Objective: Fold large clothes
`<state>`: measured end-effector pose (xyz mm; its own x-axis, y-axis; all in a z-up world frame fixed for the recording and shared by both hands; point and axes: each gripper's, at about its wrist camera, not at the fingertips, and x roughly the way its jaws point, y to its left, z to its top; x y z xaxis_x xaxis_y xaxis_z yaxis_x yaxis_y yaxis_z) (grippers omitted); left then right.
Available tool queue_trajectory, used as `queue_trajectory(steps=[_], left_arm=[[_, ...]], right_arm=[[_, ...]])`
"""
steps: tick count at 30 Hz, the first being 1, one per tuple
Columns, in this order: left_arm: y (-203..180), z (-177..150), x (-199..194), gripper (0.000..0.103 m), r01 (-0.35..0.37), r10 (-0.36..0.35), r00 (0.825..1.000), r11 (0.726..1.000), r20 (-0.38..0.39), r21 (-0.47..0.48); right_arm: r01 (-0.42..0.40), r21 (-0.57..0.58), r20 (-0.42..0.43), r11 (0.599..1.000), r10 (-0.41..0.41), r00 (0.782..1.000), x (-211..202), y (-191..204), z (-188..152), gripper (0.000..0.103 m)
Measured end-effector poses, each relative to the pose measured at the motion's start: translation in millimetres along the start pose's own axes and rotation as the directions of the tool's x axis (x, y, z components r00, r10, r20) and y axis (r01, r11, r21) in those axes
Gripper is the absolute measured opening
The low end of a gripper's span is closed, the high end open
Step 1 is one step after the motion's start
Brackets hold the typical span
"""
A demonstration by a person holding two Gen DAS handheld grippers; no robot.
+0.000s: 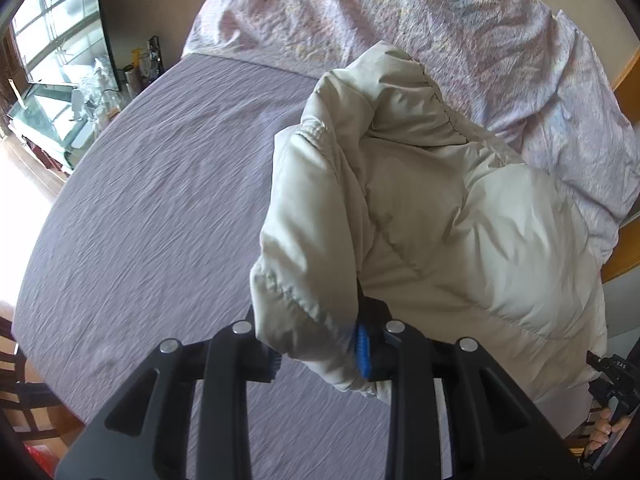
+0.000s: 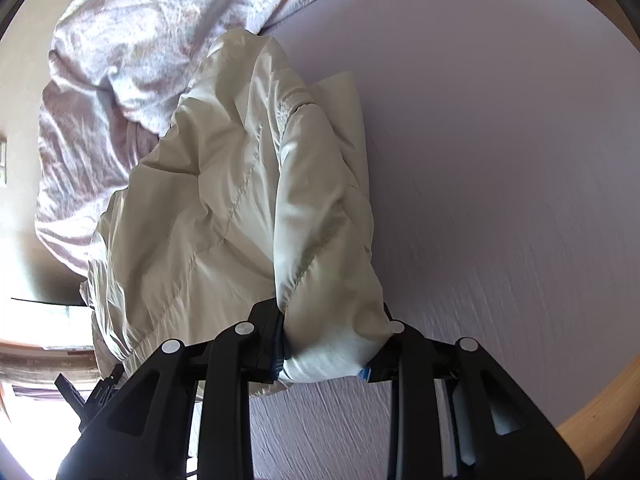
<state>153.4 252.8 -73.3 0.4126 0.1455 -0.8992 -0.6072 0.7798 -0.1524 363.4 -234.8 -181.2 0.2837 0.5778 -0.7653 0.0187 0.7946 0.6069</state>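
Already both grippers had cloth. Left gripper (image 1: 320, 354) was clamped on a puffy edge of the cream jacket (image 1: 420, 208), fabric bulging betw. the pads. Right gripper (image 2: 326, 354) was likewise pinched onto a thick bunch of the same jacket (image 2: 224, 184). No gap showed at either jaw.

Jacket: hung from the two grips, its bulk trailing away from both cameras toward the head of the bed, far end appearing to drag on the purple sheet (image 1: 152, 208). Long axis ran roughly straight ahead of each gripper. Seen from the left wrist the mass lay ahead & to the right; from the right wrist, ahead & to the left. So garment sat betw. the hands, neither clearly nearer.

Judgement: next move prob. a carry or spread over the open sheet, needing both grips kept level so the padding doesn't slump to one side.

Surroundings: crumpled floral duvet (image 1: 440, 28) just beyond the jacket's far end, touching or nearly so; could snag it. Wooden bed frame (image 2: 600, 412) at the near edge. Cluttered shelf w. bottles (image 1: 140, 64) well apart, by the window. Sheet otherwise open.
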Motion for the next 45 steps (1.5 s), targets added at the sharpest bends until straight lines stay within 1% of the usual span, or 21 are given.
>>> queue_trajectory(steps=[2, 3, 4, 5, 6, 8, 10, 12, 13, 14, 18, 21, 23, 26, 28, 29, 31, 34, 37, 41, 45], left_arm=[[4, -7, -4, 0.029, -0.005, 0.005, 1.000, 1.000, -0.006, 0.001], [6, -10, -5, 0.030, -0.005, 0.005, 1.000, 1.000, -0.010, -0.002], [7, -12, -5, 0.034, -0.008, 0.008, 1.000, 1.000, -0.012, -0.002], [8, -14, -5, 0.036, -0.012, 0.012, 1.000, 1.000, -0.012, -0.001], [7, -15, -5, 0.042, -0.028, 0.028, 1.000, 1.000, -0.013, 0.001], [7, -17, -7, 0.050, -0.050, 0.050, 0.999, 0.999, -0.016, 0.000], [7, -19, -8, 0.067, -0.057, 0.057, 0.998, 0.998, -0.022, 0.000], [6, -21, -9, 0.072, -0.057, 0.057, 0.998, 0.998, -0.020, 0.003], [7, -22, -9, 0.075, -0.060, 0.060, 0.998, 0.998, -0.023, 0.002], [7, -23, -9, 0.076, -0.061, 0.061, 0.998, 0.998, -0.028, 0.000], [7, -24, -4, 0.078, -0.066, 0.065, 0.997, 0.998, -0.050, -0.007], [6, -25, 1, 0.080, -0.063, 0.062, 0.996, 0.998, -0.061, -0.009], [5, -25, 3, 0.080, -0.060, 0.059, 0.996, 0.998, -0.066, -0.011], [4, -24, 5, 0.080, -0.055, 0.054, 0.996, 0.998, -0.068, -0.016], [3, -23, 5, 0.080, -0.052, 0.051, 0.996, 0.998, -0.069, -0.018], [3, -23, 5, 0.080, -0.051, 0.049, 0.996, 0.999, -0.068, -0.019], [4, -22, 6, 0.080, -0.045, 0.043, 0.997, 0.999, -0.067, -0.025], [6, -22, 6, 0.080, -0.031, 0.027, 0.997, 0.999, -0.069, -0.045], [6, -22, 7, 0.080, -0.025, 0.022, 0.997, 0.998, -0.069, -0.052], [9, -21, 10, 0.080, -0.015, 0.011, 0.997, 0.998, -0.070, -0.060], [11, -20, 14, 0.083, -0.004, -0.002, 0.998, 0.997, -0.070, -0.081]], right_arm=[[0.017, -0.019, -0.004, 1.000, -0.017, 1.000, -2, 2, -8, 0.028], [0.039, -0.036, 0.002, 0.999, -0.039, 0.999, -3, 5, -10, 0.031], [0.069, -0.054, 0.011, 0.996, -0.069, 0.998, -4, 8, -11, 0.034], [0.129, -0.089, 0.043, 0.988, -0.125, 0.991, -6, 16, -12, 0.037], [0.167, -0.112, 0.061, 0.980, -0.161, 0.985, -7, 23, -12, 0.040], [0.237, -0.141, 0.090, 0.961, -0.226, 0.970, -10, 37, -14, 0.044], [0.296, -0.159, 0.131, 0.942, -0.277, 0.952, -15, 47, -14, 0.050], [0.368, -0.175, 0.229, 0.913, -0.326, 0.917, -28, 58, -13, 0.058], [0.384, -0.179, 0.266, 0.906, -0.331, 0.905, -36, 61, -11, 0.060], [0.390, -0.189, 0.287, 0.901, -0.329, 0.900, -40, 66, -9, 0.061], [0.337, -0.250, 0.292, 0.908, -0.261, 0.920, -44, 89, -1, 0.061], [0.276, -0.325, 0.263, 0.905, -0.194, 0.945, -34, 115, -7, 0.061], [0.238, -0.388, 0.221, 0.891, -0.161, 0.962, -19, 139, -15, 0.061], [0.208, -0.448, 0.179, 0.869, -0.141, 0.974, 1, 166, -30, 0.060], [0.184, -0.478, 0.148, 0.859, -0.128, 0.981, 12, 180, -38, 0.051], [0.175, -0.486, 0.136, 0.856, -0.123, 0.983, 14, 185, -44, 0.049], [0.154, -0.501, 0.114, 0.852, -0.111, 0.987, 19, 193, -50, 0.037], [0.139, -0.523, 0.099, 0.841, -0.103, 0.990, 25, 204, -60, 0.030], [0.133, -0.538, 0.085, 0.832, -0.104, 0.991, 34, 211, -66, 0.029], [0.137, -0.532, 0.065, 0.836, -0.121, 0.990, 53, 210, -68, 0.030], [0.172, -0.534, 0.066, 0.828, -0.162, 0.985, 81, 208, -72, 0.031]])
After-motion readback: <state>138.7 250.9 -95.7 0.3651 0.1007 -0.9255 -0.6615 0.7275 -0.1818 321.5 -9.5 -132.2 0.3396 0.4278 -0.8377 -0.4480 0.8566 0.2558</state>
